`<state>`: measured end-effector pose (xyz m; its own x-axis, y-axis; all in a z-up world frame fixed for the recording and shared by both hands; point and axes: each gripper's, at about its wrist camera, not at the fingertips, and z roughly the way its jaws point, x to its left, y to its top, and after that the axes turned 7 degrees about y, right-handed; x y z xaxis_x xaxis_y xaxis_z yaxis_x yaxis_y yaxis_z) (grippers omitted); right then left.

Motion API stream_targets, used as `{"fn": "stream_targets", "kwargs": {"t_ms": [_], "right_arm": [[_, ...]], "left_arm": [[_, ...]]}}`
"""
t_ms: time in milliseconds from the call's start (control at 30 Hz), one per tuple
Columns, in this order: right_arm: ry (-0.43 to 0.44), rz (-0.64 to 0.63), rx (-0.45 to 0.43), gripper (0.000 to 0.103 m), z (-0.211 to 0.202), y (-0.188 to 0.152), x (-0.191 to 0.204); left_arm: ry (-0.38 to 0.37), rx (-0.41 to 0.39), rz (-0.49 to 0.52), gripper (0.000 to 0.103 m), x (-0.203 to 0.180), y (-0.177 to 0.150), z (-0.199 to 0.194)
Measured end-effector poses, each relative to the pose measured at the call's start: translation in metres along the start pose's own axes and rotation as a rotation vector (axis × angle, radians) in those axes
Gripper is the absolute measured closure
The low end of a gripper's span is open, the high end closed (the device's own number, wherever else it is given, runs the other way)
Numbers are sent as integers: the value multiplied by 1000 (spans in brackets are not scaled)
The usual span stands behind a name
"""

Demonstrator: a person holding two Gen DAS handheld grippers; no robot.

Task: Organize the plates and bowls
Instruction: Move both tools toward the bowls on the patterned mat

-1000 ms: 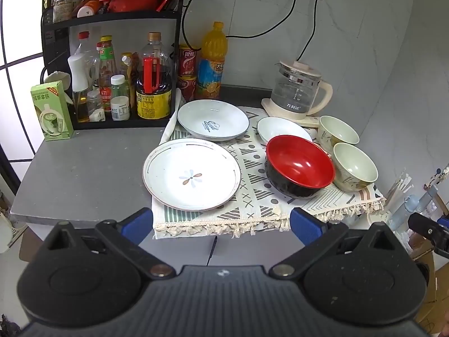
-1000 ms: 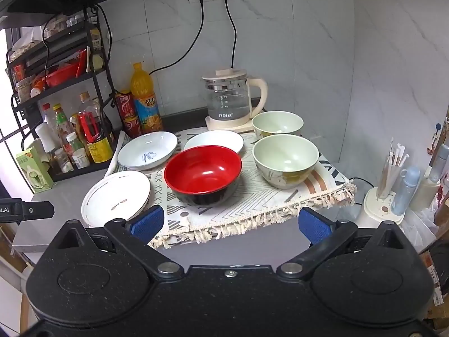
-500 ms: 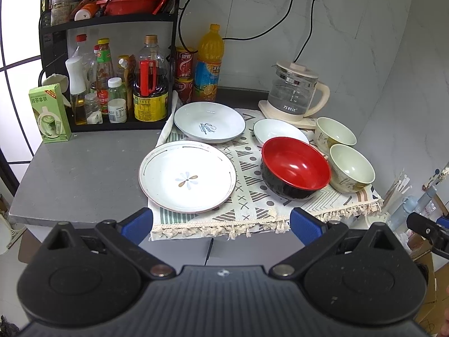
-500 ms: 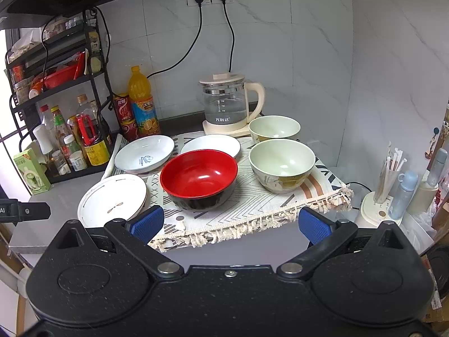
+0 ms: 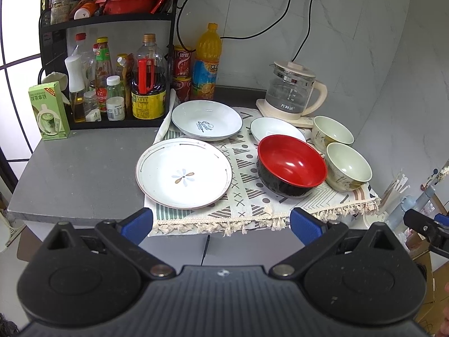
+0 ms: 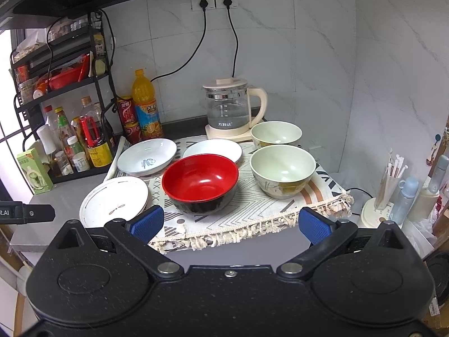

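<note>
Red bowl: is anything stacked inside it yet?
No, the red bowl sits empty on the patterned cloth, its glossy inside bare.

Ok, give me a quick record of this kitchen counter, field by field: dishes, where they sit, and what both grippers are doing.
surface: grey counter with patterned cloth
plates: flower plate at cloth's front left; blue-rim plate behind it; white dish partly hidden behind red bowl
bowls: red bowl centre; two green bowls to its right, one behind the other
stacked: nothing yet
behind: kettle, bottle rack
left hand-held gripper: open, empty, short of the cloth
right hand-held gripper: open, empty, facing the red bowl
</note>
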<state>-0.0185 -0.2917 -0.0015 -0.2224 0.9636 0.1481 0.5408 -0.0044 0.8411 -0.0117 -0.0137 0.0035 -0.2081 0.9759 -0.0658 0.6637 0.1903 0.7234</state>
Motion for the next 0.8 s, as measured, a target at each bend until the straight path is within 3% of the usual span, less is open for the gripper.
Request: {"fn": "stream_targets", "kwargs": {"t_ms": [800], "right_arm": [[9,-11,31,0,7,-3,-1]], "left_arm": [[6,-4,-2,0,0,2,1]]}}
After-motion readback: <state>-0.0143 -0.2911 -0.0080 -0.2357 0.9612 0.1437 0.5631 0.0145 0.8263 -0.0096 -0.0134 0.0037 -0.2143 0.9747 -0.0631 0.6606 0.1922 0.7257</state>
